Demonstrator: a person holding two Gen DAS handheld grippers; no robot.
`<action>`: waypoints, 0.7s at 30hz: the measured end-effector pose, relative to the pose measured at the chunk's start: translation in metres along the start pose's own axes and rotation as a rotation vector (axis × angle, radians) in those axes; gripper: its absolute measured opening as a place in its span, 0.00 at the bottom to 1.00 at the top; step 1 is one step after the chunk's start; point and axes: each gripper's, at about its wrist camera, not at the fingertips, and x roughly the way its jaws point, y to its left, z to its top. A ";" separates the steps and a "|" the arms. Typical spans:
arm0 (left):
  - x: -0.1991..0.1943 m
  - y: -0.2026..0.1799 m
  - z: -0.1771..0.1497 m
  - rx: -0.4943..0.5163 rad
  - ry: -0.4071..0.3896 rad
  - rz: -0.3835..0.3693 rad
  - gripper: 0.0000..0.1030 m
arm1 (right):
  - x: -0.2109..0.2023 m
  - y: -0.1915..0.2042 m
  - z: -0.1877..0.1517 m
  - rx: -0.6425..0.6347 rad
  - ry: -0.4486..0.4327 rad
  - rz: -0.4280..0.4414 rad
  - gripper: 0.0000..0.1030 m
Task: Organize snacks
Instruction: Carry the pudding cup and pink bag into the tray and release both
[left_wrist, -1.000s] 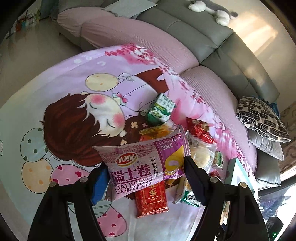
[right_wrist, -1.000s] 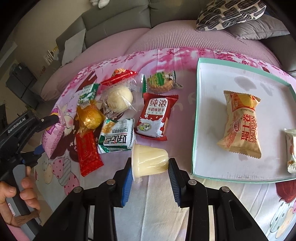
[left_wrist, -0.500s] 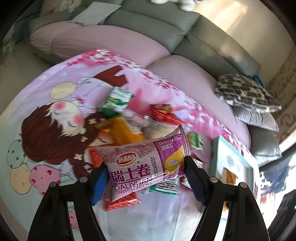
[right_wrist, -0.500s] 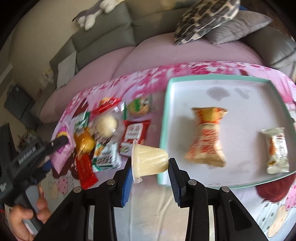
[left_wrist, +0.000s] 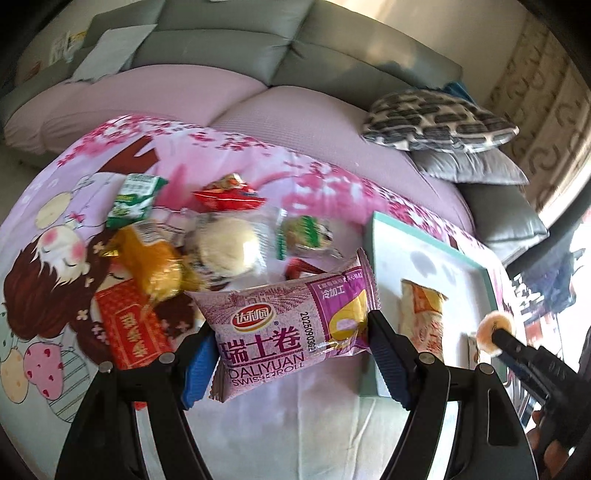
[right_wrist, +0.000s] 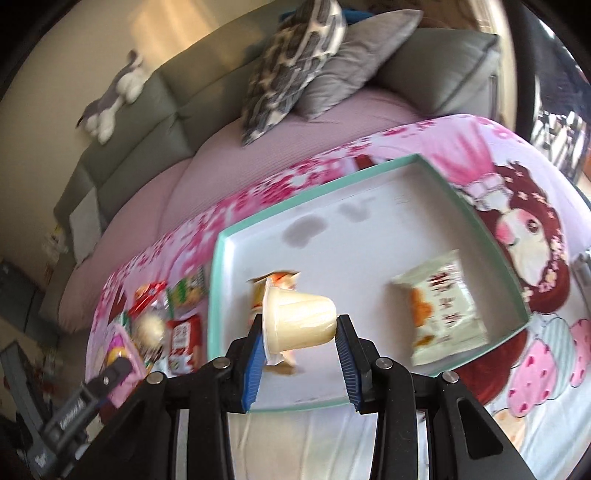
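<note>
My left gripper (left_wrist: 291, 347) is shut on a purple Swiss-roll packet (left_wrist: 284, 325), held above the cartoon bedsheet just left of the teal-rimmed white tray (left_wrist: 373, 266). My right gripper (right_wrist: 300, 343) is shut on a pale yellow jelly cup (right_wrist: 299, 325), lying sideways between the pads above the tray (right_wrist: 218, 280). In the tray lie an orange Swiss-roll packet (left_wrist: 423, 314), mostly hidden behind the cup in the right wrist view, and a white snack packet (right_wrist: 443, 314). The right gripper with the cup (left_wrist: 495, 328) shows at the right edge of the left wrist view.
Loose snacks lie left of the tray: a round bun (left_wrist: 229, 247), an orange wrapped cake (left_wrist: 155, 266), a red packet (left_wrist: 131, 328), a green-white carton (left_wrist: 135, 195), a red wrapper (left_wrist: 227, 195), a green packet (left_wrist: 306, 236). A grey sofa with patterned cushions (left_wrist: 436, 122) stands behind.
Both grippers have moved right toward the tray and rolled, each keeping its snack. The jelly cup now hangs over the tray; the purple packet is now close to the tray's left rim.
</note>
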 end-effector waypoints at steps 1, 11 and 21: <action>0.002 -0.005 -0.001 0.014 0.003 -0.002 0.75 | 0.000 -0.003 0.001 0.008 -0.004 -0.006 0.38; 0.023 -0.037 0.004 0.077 0.039 -0.020 0.75 | 0.019 -0.026 0.014 0.064 -0.021 -0.020 0.38; 0.063 -0.094 0.034 0.160 0.056 -0.043 0.75 | 0.035 -0.037 0.023 0.062 -0.073 -0.052 0.38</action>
